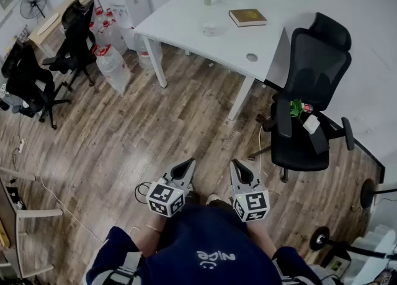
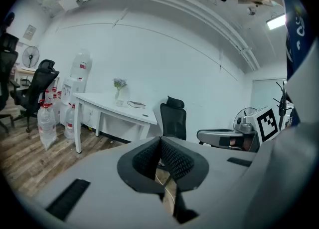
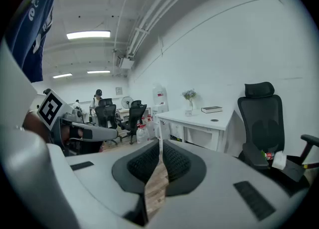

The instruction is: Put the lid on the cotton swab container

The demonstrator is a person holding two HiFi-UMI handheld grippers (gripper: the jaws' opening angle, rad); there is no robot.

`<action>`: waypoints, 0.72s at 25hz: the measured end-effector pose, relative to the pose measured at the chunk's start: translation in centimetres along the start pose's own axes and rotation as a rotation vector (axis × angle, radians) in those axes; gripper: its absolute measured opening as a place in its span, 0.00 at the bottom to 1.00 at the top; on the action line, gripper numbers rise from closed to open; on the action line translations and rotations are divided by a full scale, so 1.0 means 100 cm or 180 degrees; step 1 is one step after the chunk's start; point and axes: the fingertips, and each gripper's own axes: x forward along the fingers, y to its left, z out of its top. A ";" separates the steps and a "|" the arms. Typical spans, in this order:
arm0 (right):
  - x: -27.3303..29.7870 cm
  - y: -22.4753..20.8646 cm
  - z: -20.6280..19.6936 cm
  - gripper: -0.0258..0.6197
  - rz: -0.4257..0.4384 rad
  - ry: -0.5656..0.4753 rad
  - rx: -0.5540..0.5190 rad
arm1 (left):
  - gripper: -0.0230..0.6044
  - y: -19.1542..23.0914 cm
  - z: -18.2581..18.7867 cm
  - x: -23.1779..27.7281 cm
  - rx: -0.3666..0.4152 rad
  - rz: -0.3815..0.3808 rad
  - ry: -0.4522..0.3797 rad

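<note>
Holds grey left tongs (image 1: 190, 164) and grey right tongs (image 1: 237, 166) pressed together, empty, above brown plank floor (image 1: 124, 128). Shows plainly only in head view small white round container (image 1: 211, 28) mid-desk, grey disc lid (image 1: 251, 57) near white desk's (image 1: 186, 23) right corner.

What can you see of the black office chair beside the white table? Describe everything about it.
The black office chair stands upright on the wooden floor, beside the corner of the white table. It has a headrest, a mesh-looking backrest, two armrests and a star base. A green item and a white item lie on its seat.
</note>
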 end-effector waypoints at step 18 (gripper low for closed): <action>0.072 0.012 0.014 0.13 -0.0345 -0.0102 0.0246 | 0.07 0.076 0.030 0.002 0.0228 -0.0190 -0.0064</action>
